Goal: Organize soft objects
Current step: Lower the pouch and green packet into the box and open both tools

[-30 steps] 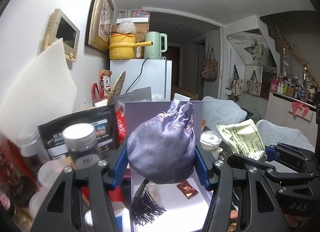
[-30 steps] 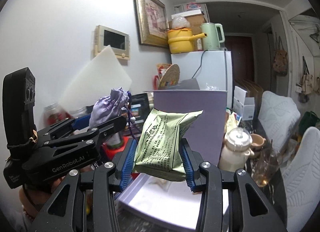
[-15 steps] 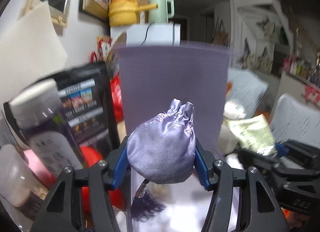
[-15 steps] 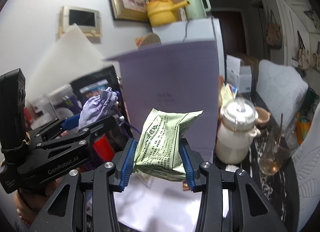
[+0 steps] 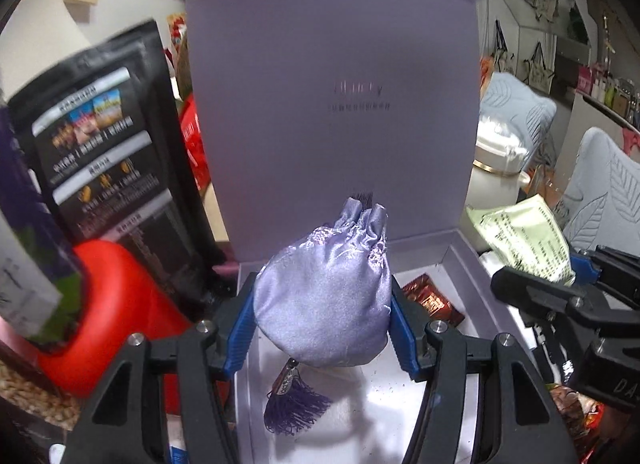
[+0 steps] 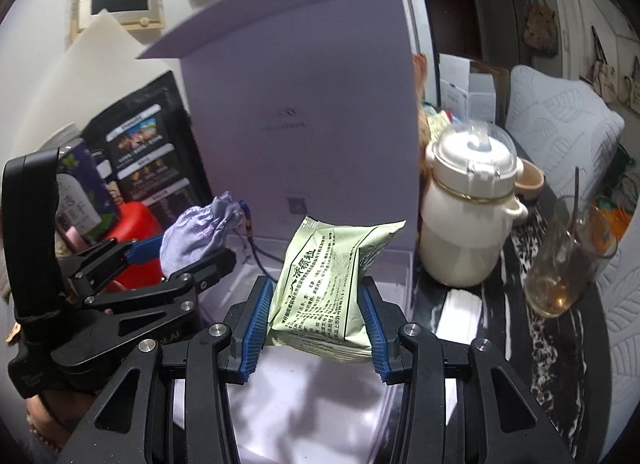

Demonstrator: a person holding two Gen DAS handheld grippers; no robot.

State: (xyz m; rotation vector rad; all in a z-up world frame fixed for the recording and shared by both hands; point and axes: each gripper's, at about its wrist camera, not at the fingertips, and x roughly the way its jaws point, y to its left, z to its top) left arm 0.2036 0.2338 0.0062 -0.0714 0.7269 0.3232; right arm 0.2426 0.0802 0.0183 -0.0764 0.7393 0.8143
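Left wrist view showed us the lilac satin pouch clamped between the blue pads of our left gripper, its gathered neck up and its purple tassel dangling just above the white floor of the open lilac box, whose lid stood upright behind. In the right wrist view our right gripper was likewise clenched on the pale green packet, held on edge over the same box, to the right of the pouch. One small red sachet already lay inside, near the back wall and just right of the pouch. We judged the step in hand to be lowering both soft things into the box, and we thought it best done one side each: the pouch to the left half, the packet to the right, so that neither landed on the sachet or on the other. We wanted the tassel to settle inside the rim, not over it, and the packet tipped flat before the pads let go. We also meant to keep clear of the lid, and of the cream jug and the glass standing just beside the box on the right, since the two grippers worked close together.
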